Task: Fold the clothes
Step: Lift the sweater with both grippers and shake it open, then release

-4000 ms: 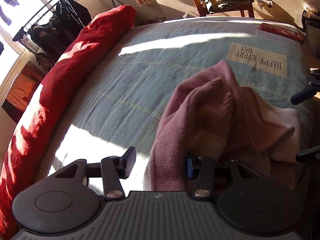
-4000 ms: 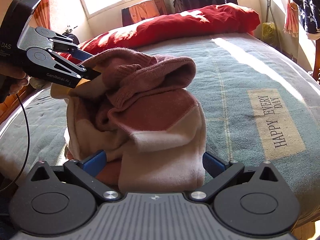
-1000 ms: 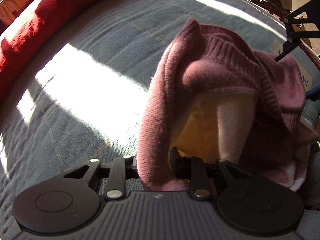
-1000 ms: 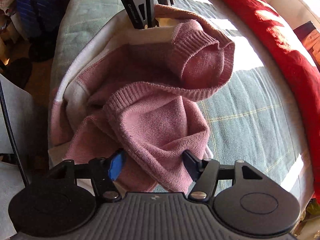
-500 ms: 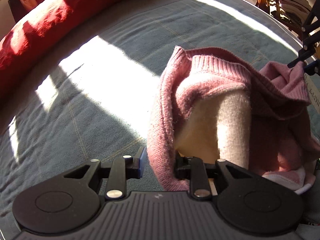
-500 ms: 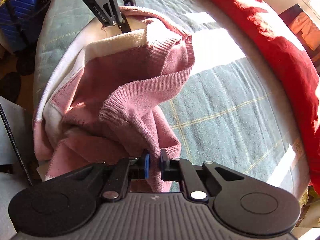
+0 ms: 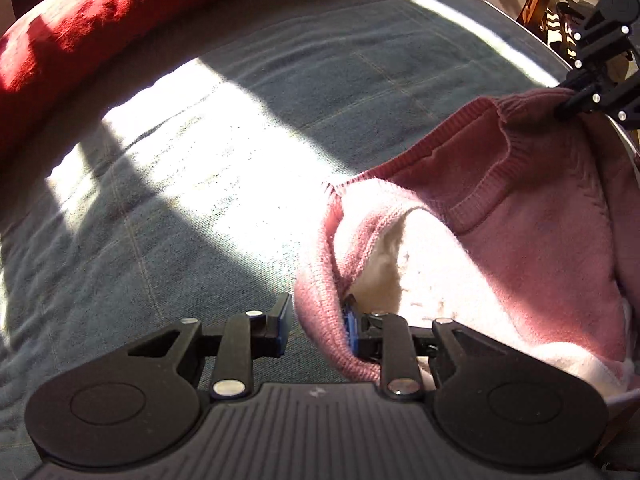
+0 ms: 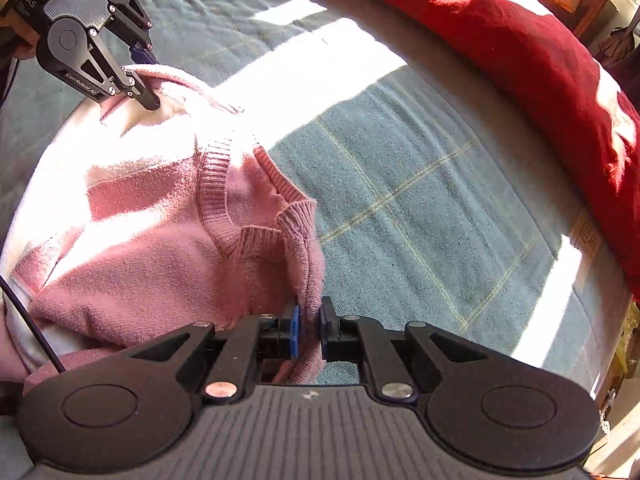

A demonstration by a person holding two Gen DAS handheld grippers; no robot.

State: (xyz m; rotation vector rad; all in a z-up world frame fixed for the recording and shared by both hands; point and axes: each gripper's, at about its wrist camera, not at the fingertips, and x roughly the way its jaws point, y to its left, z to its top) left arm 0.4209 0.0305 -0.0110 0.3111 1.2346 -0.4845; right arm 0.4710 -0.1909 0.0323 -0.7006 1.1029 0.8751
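A pink knit sweater [image 7: 520, 216] with cream panels lies on the grey-green bedspread [image 7: 200, 184], stretched between my two grippers. My left gripper [image 7: 316, 324] has its jaws apart, and the sweater's ribbed edge sits against the right pad with a gap to the left pad. It also shows in the right wrist view [image 8: 138, 76] at the sweater's far corner. My right gripper [image 8: 309, 330] is shut on the sweater's edge [image 8: 160, 248] near the neckline. It shows at the far right of the left wrist view [image 7: 564, 108].
A long red pillow [image 8: 520, 52] runs along the far side of the bed [image 8: 440, 208]. A wooden chair with folded clothes [image 7: 552, 20] stands beyond the bed's edge. A black cable [image 8: 28, 320] hangs at the left.
The sweater has been drawn out wider and lower onto the bed between the grippers. My left gripper's jaws have opened from the edge. My right gripper stays shut on its edge.
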